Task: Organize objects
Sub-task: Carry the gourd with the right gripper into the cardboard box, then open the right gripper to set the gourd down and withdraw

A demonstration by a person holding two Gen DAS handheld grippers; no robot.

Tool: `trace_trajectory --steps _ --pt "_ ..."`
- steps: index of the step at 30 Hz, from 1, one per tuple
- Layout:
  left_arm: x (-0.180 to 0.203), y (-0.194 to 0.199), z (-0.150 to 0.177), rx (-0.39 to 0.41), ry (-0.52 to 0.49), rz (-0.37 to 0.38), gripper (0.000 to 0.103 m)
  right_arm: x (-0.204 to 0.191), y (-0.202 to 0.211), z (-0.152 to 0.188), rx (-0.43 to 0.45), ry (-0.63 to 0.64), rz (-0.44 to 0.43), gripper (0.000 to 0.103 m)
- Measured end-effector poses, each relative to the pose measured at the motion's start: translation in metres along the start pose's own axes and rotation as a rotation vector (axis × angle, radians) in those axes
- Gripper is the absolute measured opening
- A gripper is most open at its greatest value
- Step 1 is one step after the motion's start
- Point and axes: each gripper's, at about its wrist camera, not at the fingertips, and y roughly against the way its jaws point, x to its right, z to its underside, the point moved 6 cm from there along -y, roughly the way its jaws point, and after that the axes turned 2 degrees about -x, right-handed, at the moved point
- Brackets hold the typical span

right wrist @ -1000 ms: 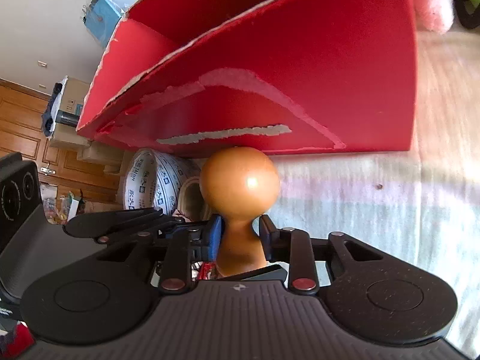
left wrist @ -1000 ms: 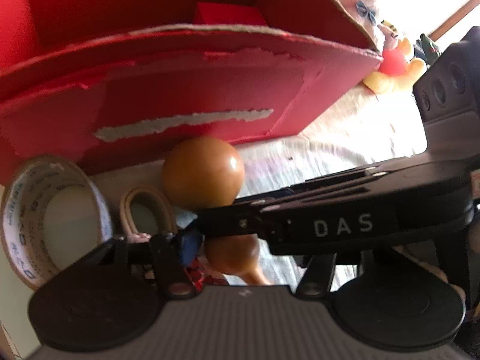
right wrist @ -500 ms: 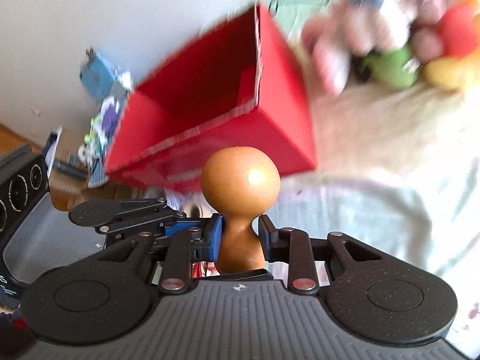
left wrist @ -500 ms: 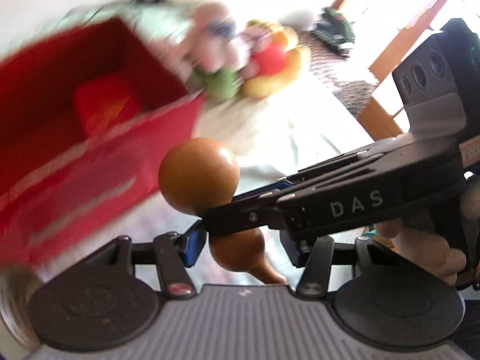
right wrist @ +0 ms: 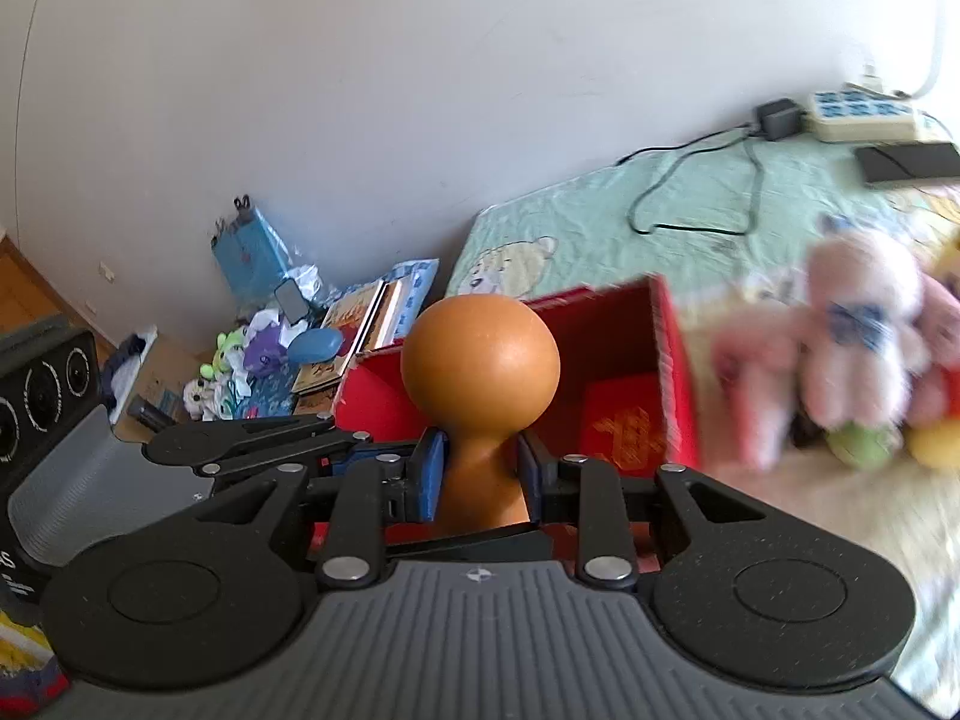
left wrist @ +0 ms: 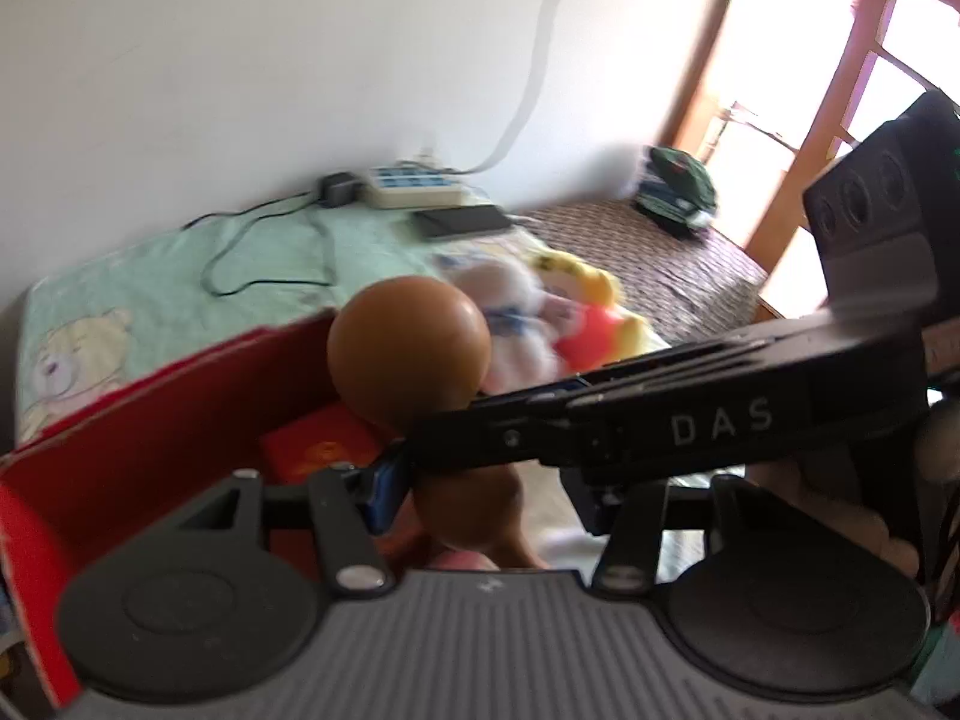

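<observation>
Right gripper (right wrist: 479, 474) clamps the narrow neck of the wooden gourd (right wrist: 480, 360); both blue pads touch it, round bulb upright above the jaws. Left gripper (left wrist: 480, 495) stands half open around the gourd's lower bulb; its left pad (left wrist: 387, 489) sits just beside the wood, contact cannot be told, and the right gripper's arm crosses in front. Just beyond both grippers lies the open red box (right wrist: 672, 360), a small red packet (right wrist: 624, 432) on its floor. To the right of the box, blurred plush toys (right wrist: 852, 348) rest on the bed (right wrist: 600, 222). Farther back, a power strip (right wrist: 864, 114) against the wall.
</observation>
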Motion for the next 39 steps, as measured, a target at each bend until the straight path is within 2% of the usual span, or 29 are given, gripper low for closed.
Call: trace_trajectory --steps 4,11,17,19,21,23,32,39 --pt "-0.045 -0.016 -0.002 -0.027 0.086 -0.039 0.055 -0.001 -0.038 -0.006 -0.059 0.034 0.014 0.029" --pt "-0.103 -0.07 0.023 -0.149 0.228 -0.052 0.055 0.015 -0.102 0.001 -0.2 -0.036 0.062 0.029" --pt "-0.125 -0.097 0.037 -0.247 0.298 -0.085 0.055 0.025 -0.133 0.013 -0.267 -0.082 0.118 0.027" --pt "-0.129 -0.102 0.041 -0.279 0.316 -0.101 0.055 0.031 -0.14 0.016 -0.289 -0.089 0.152 0.009" --pt "-0.129 -0.104 0.041 -0.292 0.303 -0.118 0.054 0.037 -0.144 0.019 -0.304 -0.117 0.159 0.012" --pt "-0.127 -0.108 0.043 -0.321 0.275 -0.175 0.056 0.04 -0.146 0.022 -0.326 -0.138 0.159 0.012" --pt "-0.128 -0.103 0.046 -0.312 0.285 -0.193 0.059 0.037 -0.135 0.026 -0.277 -0.14 0.071 0.015" --pt "-0.128 -0.1 0.046 -0.305 0.264 -0.259 0.059 0.042 -0.137 0.023 -0.244 -0.118 0.106 0.016"
